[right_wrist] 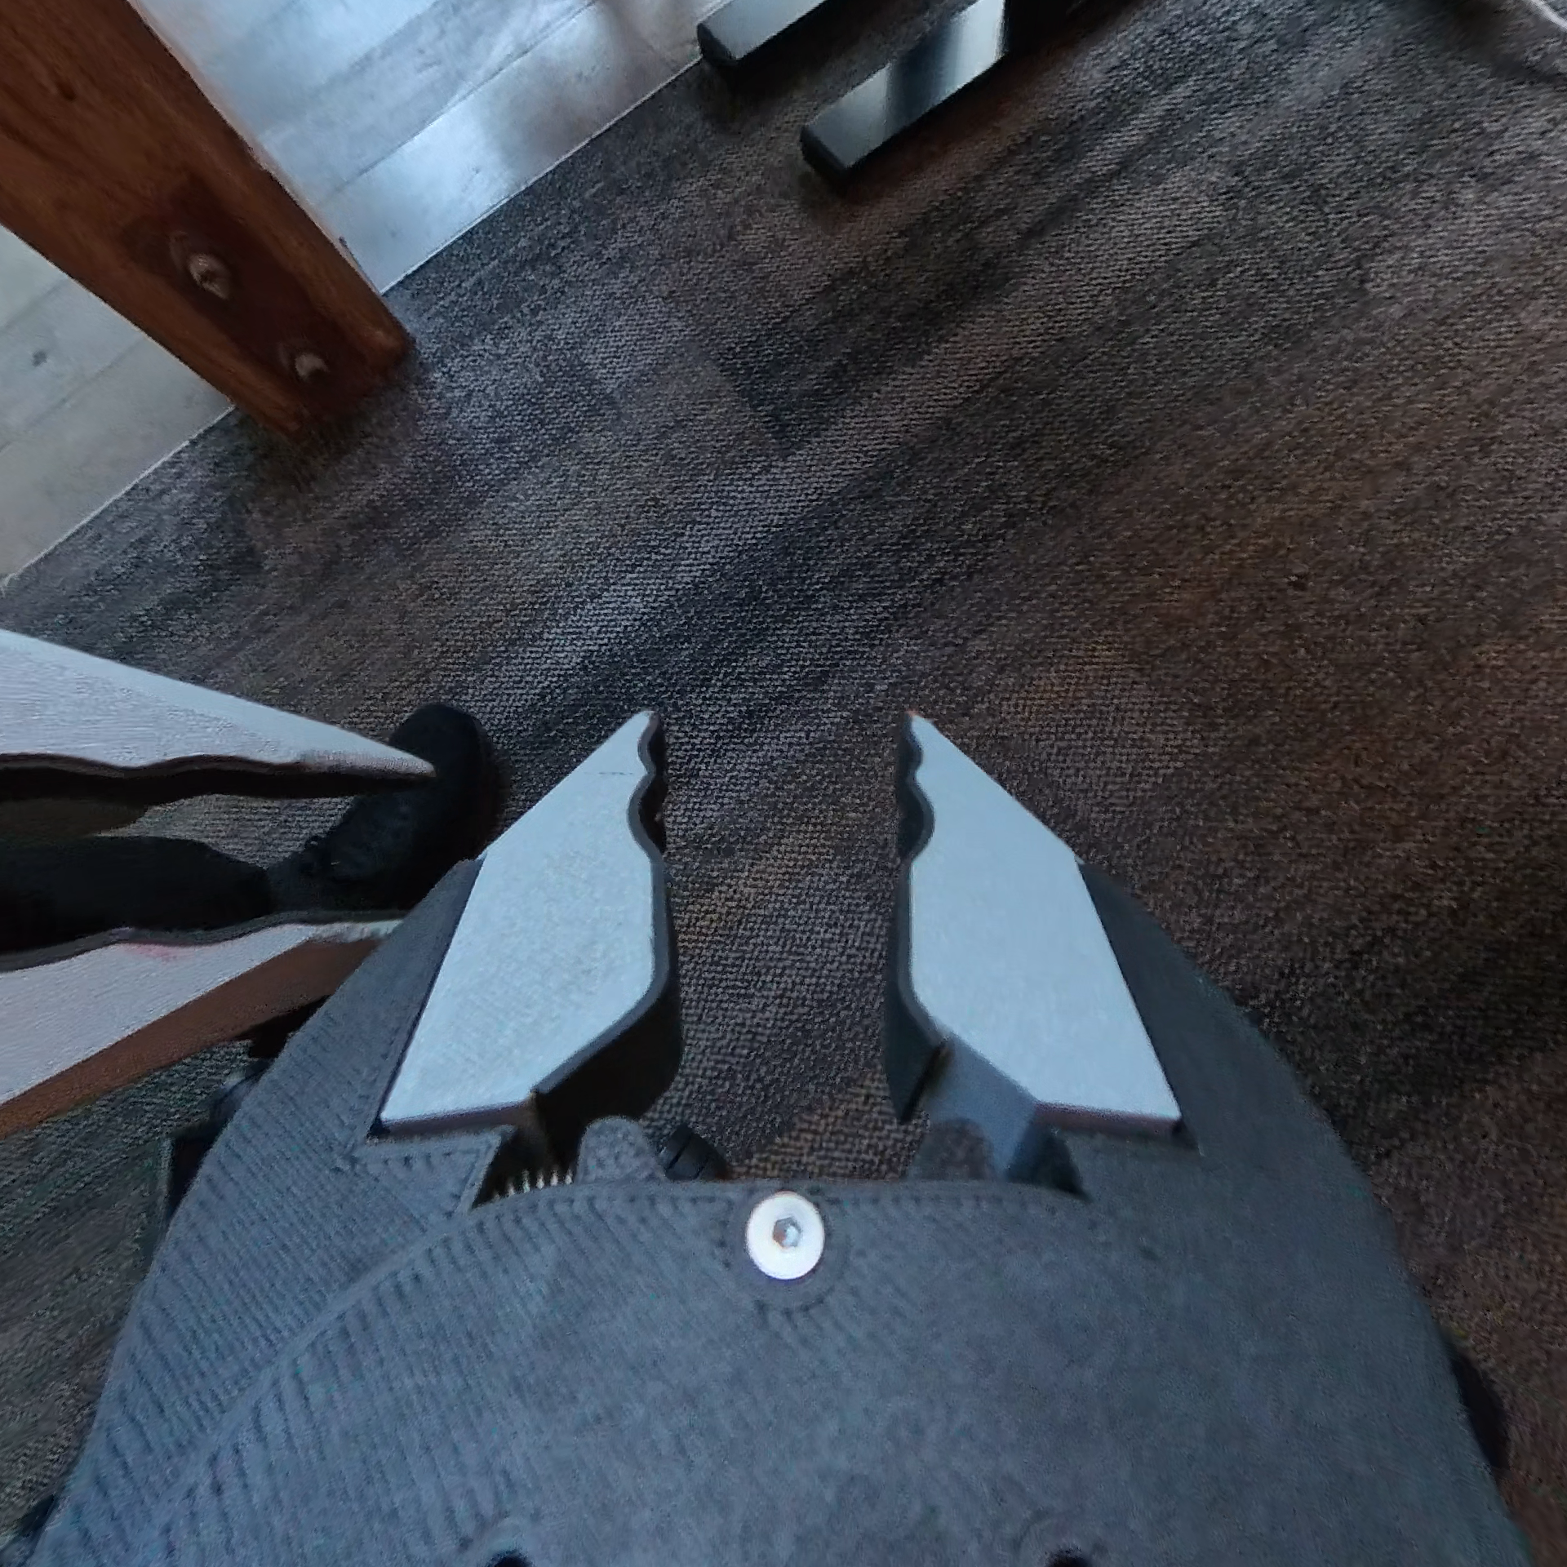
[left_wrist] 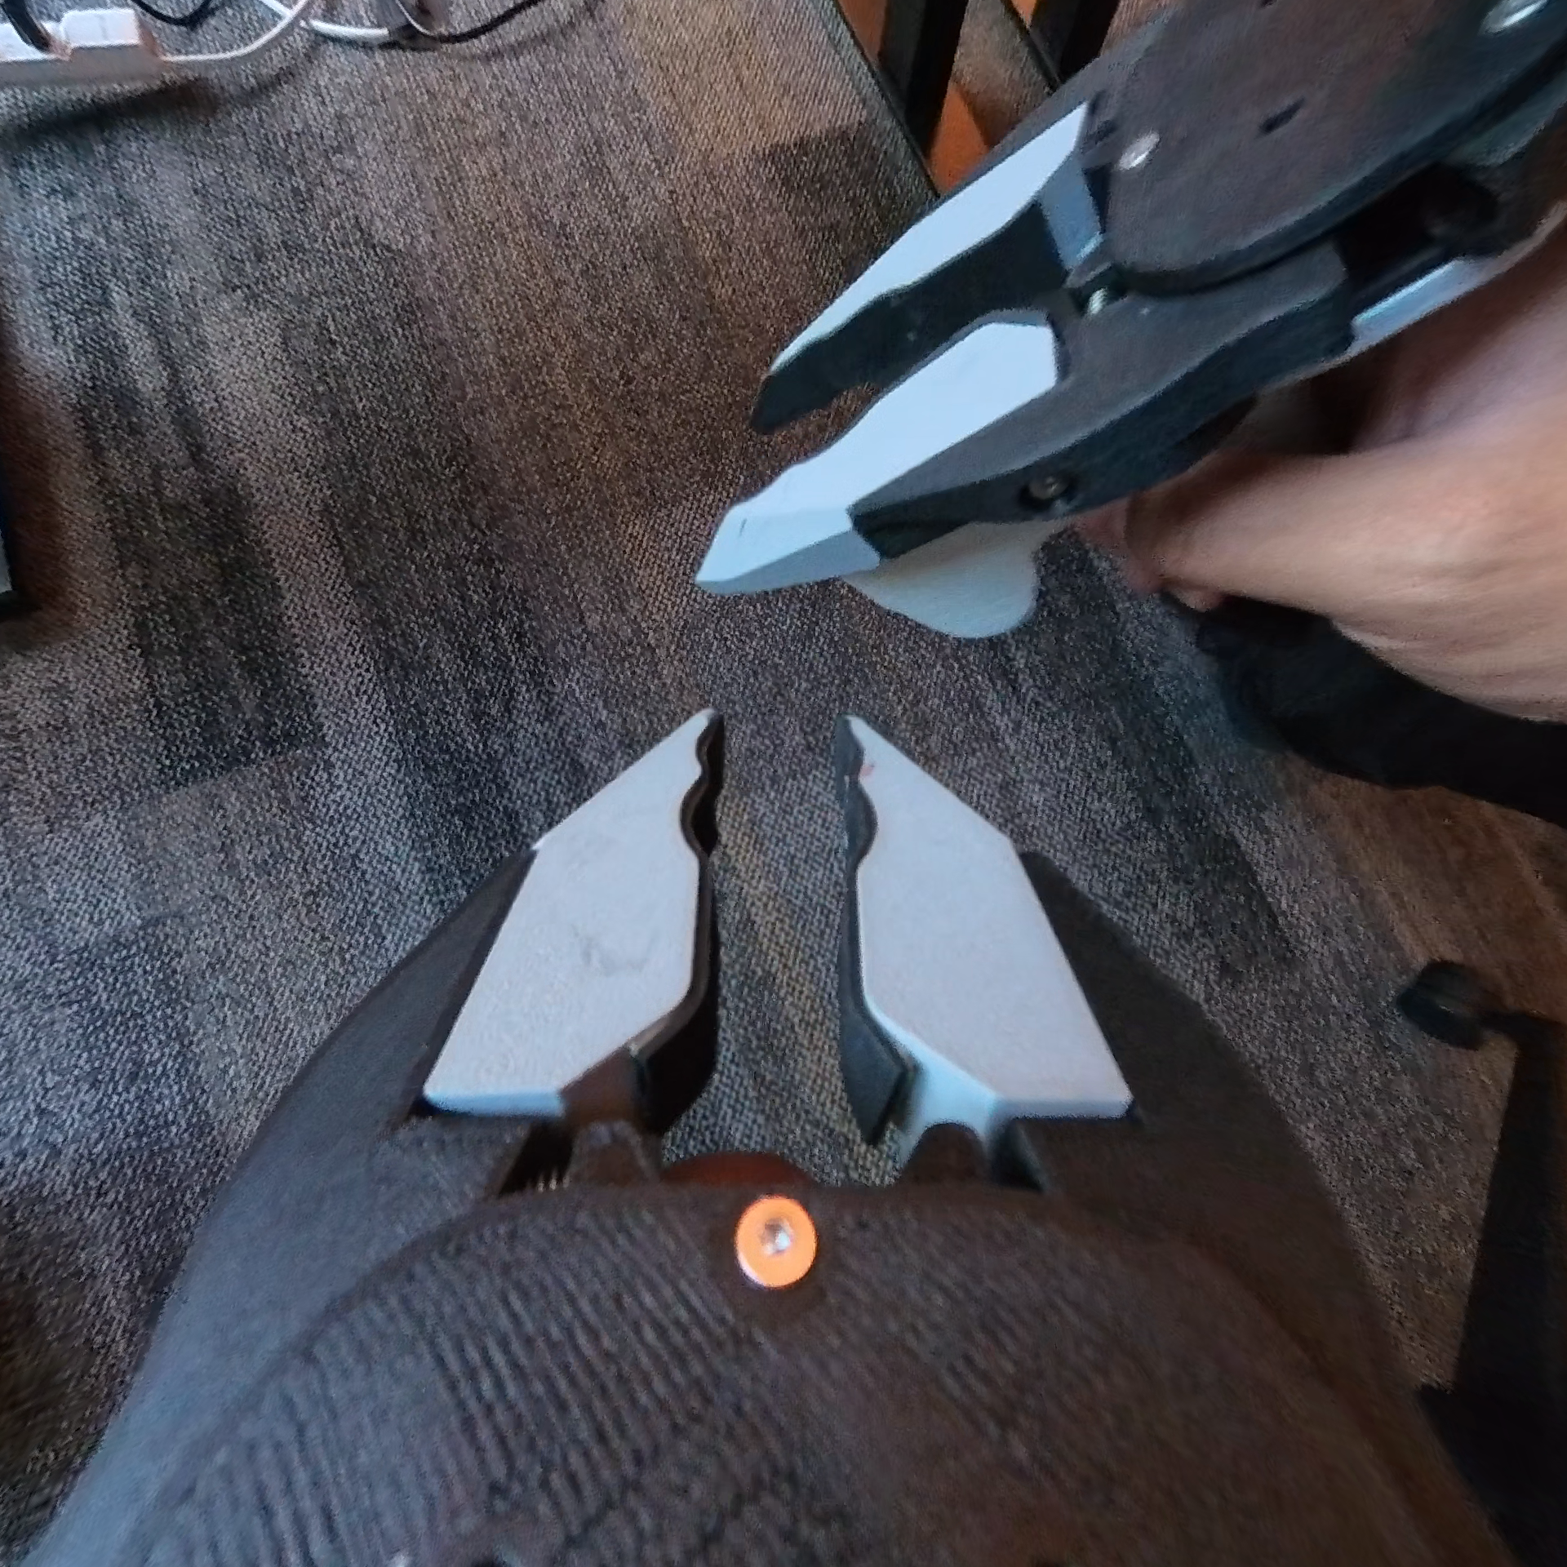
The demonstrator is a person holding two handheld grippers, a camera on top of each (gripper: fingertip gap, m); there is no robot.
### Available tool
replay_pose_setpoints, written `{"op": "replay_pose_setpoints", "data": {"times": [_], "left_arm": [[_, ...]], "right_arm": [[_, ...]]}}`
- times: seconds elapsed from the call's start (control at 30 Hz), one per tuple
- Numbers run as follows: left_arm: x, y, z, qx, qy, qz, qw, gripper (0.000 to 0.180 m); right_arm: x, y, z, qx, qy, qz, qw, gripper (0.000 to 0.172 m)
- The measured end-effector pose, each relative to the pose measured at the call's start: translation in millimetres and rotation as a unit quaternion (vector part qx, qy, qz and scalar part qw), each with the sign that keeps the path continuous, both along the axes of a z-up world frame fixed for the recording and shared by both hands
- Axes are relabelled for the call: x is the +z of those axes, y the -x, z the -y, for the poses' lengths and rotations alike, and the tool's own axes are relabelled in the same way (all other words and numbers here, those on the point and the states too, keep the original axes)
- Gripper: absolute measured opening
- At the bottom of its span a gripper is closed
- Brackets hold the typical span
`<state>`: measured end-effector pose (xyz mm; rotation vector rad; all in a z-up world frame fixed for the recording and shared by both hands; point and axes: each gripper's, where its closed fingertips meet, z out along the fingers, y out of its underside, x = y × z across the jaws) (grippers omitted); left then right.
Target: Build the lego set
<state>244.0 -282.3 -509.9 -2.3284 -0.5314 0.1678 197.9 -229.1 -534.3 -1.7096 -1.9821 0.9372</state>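
1. Left wrist view: the left gripper hangs over a mottled grey-brown carpet. Its two fingers stand a little apart, with only carpet showing between them, so it is released and grasps nothing. The right gripper reaches in from the upper right, held by a hand; its fingers are spread too and bare. Its tips are near the left gripper's but do not touch them. Cables lie at the far top edge, and dark furniture legs stand at the top right.

2. Right wrist view: the right gripper points down at the same carpet, its fingers wider apart than the left pair and empty. The left gripper enters from the left edge, just beside it. A black shoe rests on the carpet below. A wooden post stands at the upper left, and black metal feet at the top.

3. No object lies at or near either pair of fingertips.
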Motion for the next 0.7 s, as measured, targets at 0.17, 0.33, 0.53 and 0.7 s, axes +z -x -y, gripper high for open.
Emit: {"op": "replay_pose_setpoints", "data": {"times": [0.17, 0.33, 0.53, 0.7], "left_arm": [[2.7, 42.1, -15.5, 0.015, -0.004, 0.004, 1.000, 0.023], [2.7, 97.7, -39.9, 0.033, -0.010, -0.015, 0.999, 0.023], [34.1, 128.6, -7.3, 0.090, -0.054, -0.030, 0.994, 0.023], [23.6, 126.1, 59.9, 0.153, -0.035, -0.032, 0.987, 0.025]], "right_arm": [[-17.8, 11.2, -15.4, 0.020, -0.031, 0.014, 0.999, 0.050], [-29.2, 19.2, -15.9, 0.042, -0.022, -0.016, 0.999, 0.042], [-50.6, 22.5, -15.7, 0.060, -0.085, 0.044, 0.994, 0.040], [-70.9, 37.0, 5.2, 0.031, -0.058, 0.082, 0.995, 0.039]]}}
